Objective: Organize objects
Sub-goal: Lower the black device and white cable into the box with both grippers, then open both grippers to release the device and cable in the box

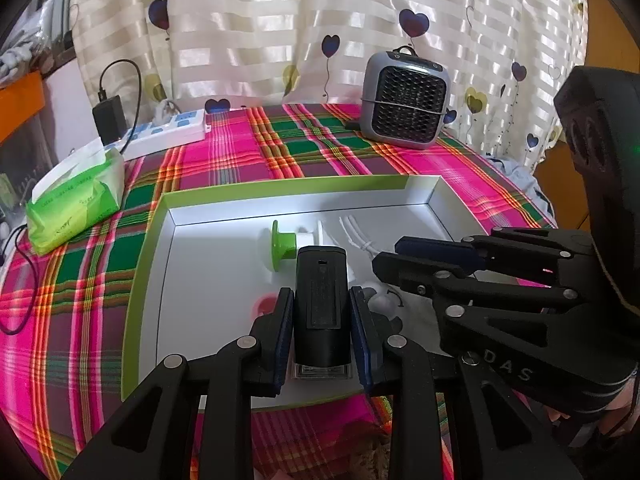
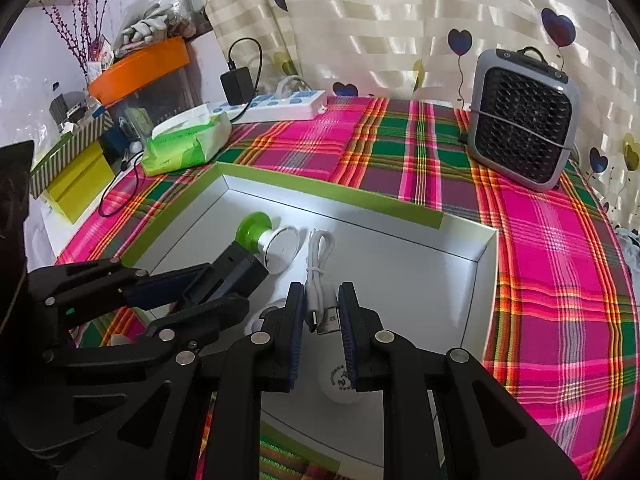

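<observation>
A: One shallow box, green outside and white inside, is seen lying open on the plaid tablecloth. Inside it are noted a green-and-white spool-shaped piece and a coiled white USB cable; a small white round item is glimpsed low in the right wrist view.

B: And the grippers?

A: The black rectangular device is clamped between the blue pads of the left gripper, held over the box floor, its clear end toward the camera. The right gripper is closed to its narrowest; the cable's plugs are framed between its pads, though whether they are pinched or merely lying behind cannot be told.

B: Surroundings?

A: A grey grille-fronted fan is stood at the far edge of the cloth, a green tissue pack and white power strip at the left, a heart-print curtain behind.

B: Differences between views?

A: An orange-rimmed tub, a striped box and purple twigs are shown only by the right camera.
</observation>
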Tool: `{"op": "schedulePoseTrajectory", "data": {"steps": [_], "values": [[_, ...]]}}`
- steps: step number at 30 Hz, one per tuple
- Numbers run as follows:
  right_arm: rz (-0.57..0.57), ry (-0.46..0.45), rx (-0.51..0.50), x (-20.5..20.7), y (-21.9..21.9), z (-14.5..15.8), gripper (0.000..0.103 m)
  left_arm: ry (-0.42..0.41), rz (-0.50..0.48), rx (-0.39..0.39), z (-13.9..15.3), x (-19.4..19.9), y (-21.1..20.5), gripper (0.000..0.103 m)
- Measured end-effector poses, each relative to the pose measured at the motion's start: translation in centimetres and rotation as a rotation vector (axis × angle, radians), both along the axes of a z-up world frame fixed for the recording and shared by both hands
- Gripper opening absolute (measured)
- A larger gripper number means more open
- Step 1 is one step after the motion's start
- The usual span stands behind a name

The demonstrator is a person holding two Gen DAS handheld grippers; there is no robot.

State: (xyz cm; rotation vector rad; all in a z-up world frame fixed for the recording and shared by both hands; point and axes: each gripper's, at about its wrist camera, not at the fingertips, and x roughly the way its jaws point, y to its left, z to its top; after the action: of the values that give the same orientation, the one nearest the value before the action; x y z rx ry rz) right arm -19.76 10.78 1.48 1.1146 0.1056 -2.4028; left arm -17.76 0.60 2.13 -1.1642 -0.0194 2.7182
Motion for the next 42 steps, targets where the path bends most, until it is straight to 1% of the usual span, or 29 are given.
{"op": "schedulePoseTrajectory", "data": {"steps": [5,12,17,21,32,42], "values": [[-0.001,-0.017,0.004,-0.3,0.1,-0.4,0.019,0.004,-0.001,-0.013,0.0,-0.1,0.1,0.025],[-0.008,-0.007,0.019,0.0,0.0,-0.4,0.020,0.004,0.001,0.003,0.0,-0.1,0.0,0.025],[-0.019,0.016,0.020,0.4,0.3,0.1,0.029,0.015,0.000,0.009,0.4,0.0,-0.1,0.025],[-0.023,0.023,0.015,0.8,0.5,0.5,0.031,0.021,0.002,0.010,0.7,0.4,-0.1,0.025],[-0.027,0.061,-0.014,3.5,1.2,2.2,0.033,0.053,0.009,-0.001,2.2,2.3,0.2,0.025],[-0.001,0.079,-0.034,6.2,1.3,3.1,0.033,0.077,0.027,-0.008,3.3,4.8,0.4,0.025]]}}
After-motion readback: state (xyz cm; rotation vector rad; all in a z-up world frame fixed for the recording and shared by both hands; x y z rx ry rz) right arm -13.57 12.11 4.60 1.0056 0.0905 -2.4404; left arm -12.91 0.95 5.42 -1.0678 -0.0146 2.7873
